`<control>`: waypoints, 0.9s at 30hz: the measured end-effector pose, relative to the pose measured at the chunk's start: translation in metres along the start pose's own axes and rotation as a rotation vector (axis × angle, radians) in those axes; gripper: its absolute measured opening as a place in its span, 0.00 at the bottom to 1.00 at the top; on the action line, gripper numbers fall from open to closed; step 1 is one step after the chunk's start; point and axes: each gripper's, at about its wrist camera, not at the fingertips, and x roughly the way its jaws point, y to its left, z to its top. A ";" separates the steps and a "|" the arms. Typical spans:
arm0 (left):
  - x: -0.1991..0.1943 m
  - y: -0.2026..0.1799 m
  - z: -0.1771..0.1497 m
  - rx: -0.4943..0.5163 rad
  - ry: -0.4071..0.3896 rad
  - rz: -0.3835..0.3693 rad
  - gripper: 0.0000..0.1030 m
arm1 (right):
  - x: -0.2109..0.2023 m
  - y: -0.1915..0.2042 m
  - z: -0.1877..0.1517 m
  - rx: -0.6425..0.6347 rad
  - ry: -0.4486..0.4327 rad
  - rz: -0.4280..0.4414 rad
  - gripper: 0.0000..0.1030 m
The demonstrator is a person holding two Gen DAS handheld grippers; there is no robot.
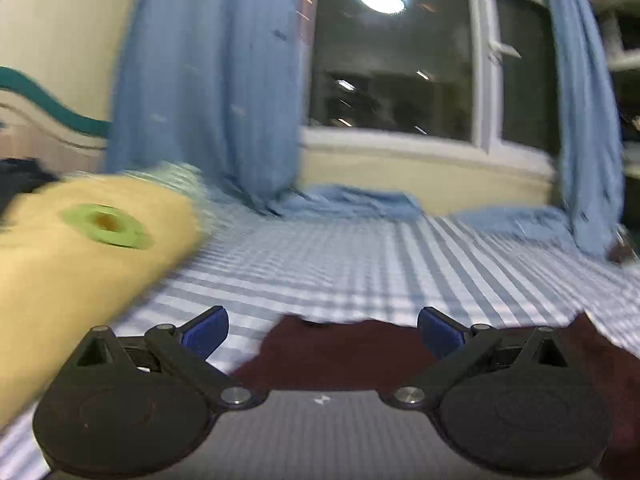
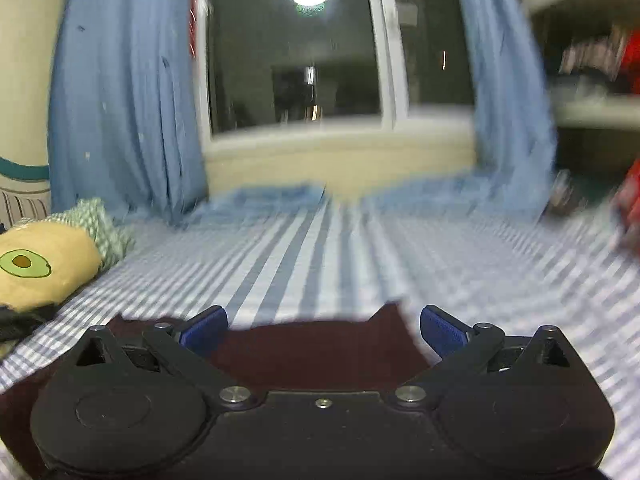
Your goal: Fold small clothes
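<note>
A dark maroon garment point(image 1: 344, 352) lies flat on the blue-and-white striped bedsheet point(image 1: 360, 256), right under both grippers. In the left wrist view my left gripper point(image 1: 322, 330) stands wide open above the garment's far edge, its blue pads point(image 1: 206, 334) clear of the cloth. The right wrist view shows the same maroon garment point(image 2: 320, 352) below my right gripper point(image 2: 322, 330), also wide open, with nothing pinched between its blue pads point(image 2: 442, 334). The garment's near part is hidden behind the gripper bodies.
A yellow avocado-print pillow point(image 1: 80, 264) lies on the bed at the left, seen too as the pillow point(image 2: 44, 264) with a green checked cloth point(image 2: 100, 224) behind it. Blue curtains point(image 1: 208, 80) hang by a dark window point(image 1: 392, 60). Shelves point(image 2: 592, 60) and something red point(image 2: 632, 196) stand at the right.
</note>
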 end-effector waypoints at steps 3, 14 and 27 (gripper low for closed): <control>0.067 -0.022 -0.006 0.028 0.135 -0.110 0.99 | 0.060 0.014 -0.004 0.004 0.114 0.005 0.97; 0.140 -0.032 -0.032 0.171 0.355 -0.146 0.95 | 0.131 0.000 -0.046 -0.142 0.370 -0.089 0.95; 0.080 -0.003 -0.032 0.111 0.319 -0.061 0.97 | 0.091 0.001 -0.036 -0.124 0.336 -0.148 0.99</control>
